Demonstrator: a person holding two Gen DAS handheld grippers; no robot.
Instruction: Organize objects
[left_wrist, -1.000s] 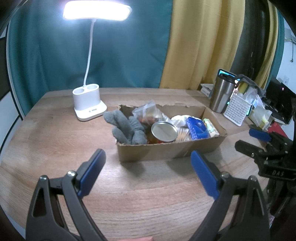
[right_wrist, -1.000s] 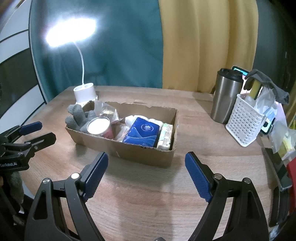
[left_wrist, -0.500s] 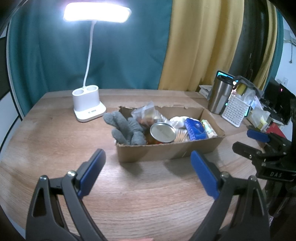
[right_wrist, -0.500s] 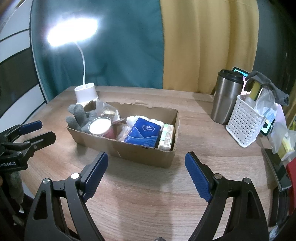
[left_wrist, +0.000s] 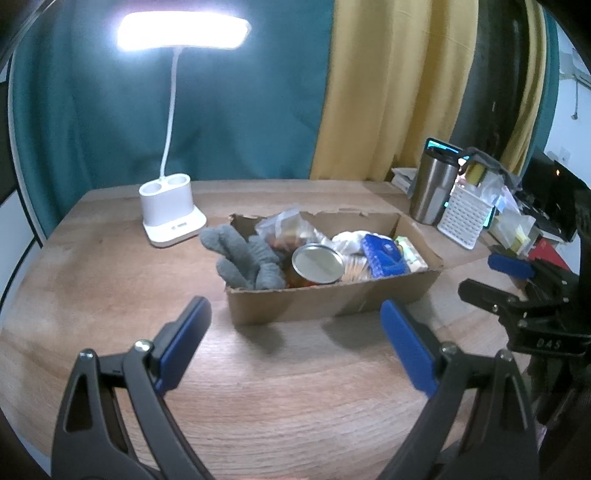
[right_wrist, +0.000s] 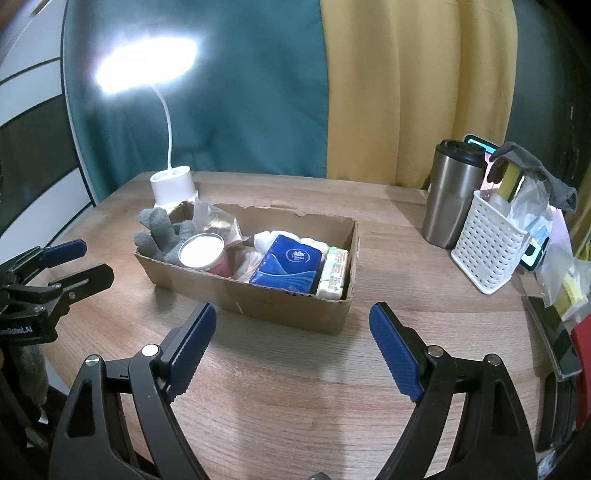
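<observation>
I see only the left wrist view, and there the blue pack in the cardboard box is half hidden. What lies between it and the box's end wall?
Observer: A green-and-white packet stands on edge there, right beside the blue pack, inside the cardboard box.
Operator: And what is beyond the white basket, on its right?
Observer: A dark flat device lies on the table, near its edge.

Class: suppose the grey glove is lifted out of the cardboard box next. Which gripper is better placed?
Probably the left gripper: open, and the grey glove hangs over the cardboard box end on its side. The right gripper, also open, faces the opposite end.
</observation>
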